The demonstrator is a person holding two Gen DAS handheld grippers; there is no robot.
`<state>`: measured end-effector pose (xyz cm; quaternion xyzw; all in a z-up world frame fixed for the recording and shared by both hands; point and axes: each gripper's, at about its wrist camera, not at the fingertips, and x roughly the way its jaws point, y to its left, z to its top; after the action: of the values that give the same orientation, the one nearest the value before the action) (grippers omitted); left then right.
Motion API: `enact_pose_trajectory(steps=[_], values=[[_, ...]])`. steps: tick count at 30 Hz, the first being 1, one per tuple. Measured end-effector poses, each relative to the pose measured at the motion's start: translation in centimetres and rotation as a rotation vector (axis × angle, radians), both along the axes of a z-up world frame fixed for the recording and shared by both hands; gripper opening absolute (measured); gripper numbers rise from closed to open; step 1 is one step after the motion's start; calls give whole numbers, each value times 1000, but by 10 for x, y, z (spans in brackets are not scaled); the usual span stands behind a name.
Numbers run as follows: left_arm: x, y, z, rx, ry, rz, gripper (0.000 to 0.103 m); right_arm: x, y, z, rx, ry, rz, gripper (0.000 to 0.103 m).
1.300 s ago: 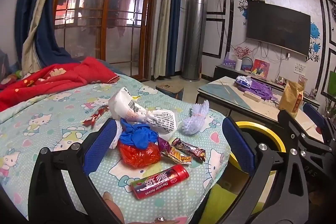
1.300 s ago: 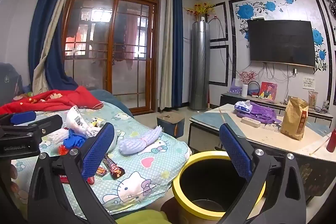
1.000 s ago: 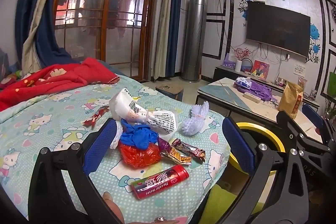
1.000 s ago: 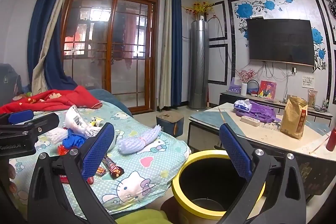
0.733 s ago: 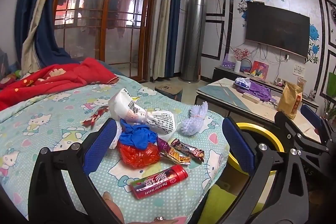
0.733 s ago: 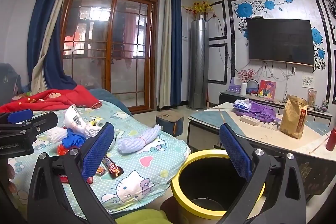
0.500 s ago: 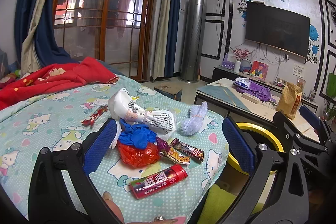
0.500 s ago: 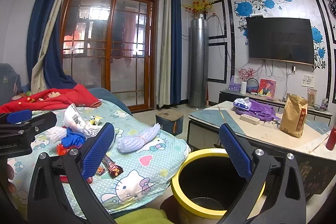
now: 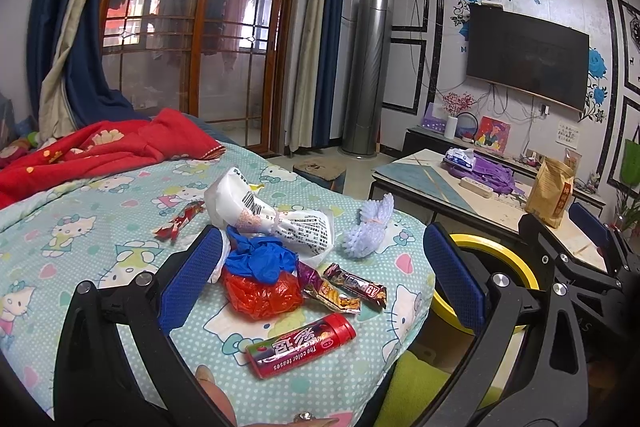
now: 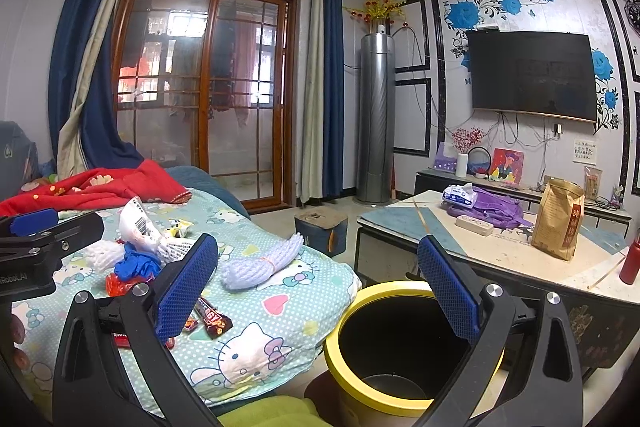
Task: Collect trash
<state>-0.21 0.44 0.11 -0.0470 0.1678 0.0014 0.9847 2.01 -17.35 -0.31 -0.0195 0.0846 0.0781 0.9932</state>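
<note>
The trash lies in a loose heap on the bed [image 9: 72, 227], near the corner closest to the yellow-rimmed bin [image 10: 384, 347], which stands on the floor just beside the bed; that nearness suggests each piece needs only a short carry to the open mouth. In the heap a red candy tube [image 9: 300, 345] lies nearest the camera, with two snack wrappers [image 9: 344, 287] just beyond it, a crumpled red bag [image 9: 260, 297] under a blue glove [image 9: 258, 259], a white printed bag [image 9: 256, 213] behind those, a pale foam net [image 9: 370, 227] off to the bin side, and a small red wrapper [image 9: 180, 221] lying apart. The left tool [image 9: 320, 279] hovers over the heap with its blue pads spread wide and nothing between them, framing the glove, bag and wrappers, so it looks ready for a first pick. The right tool [image 10: 316, 291] is likewise released and empty, held above the gap between bed edge and bin. The bin looks empty inside, so collection seems barely begun. The worktop [image 10: 500, 255] beyond carries a brown paper bag [image 10: 560, 223], apart from the trash.
</note>
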Motion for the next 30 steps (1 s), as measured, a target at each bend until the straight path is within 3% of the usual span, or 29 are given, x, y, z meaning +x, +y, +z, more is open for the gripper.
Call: enact_pose_trajectory(steps=[23,30], values=[[1,0,-2,-9,6,6,92,3,-2,-6,2,9,-2,97],[1,6,-1,-21,17,30,92,3,9,-10,-28,23,70,97]])
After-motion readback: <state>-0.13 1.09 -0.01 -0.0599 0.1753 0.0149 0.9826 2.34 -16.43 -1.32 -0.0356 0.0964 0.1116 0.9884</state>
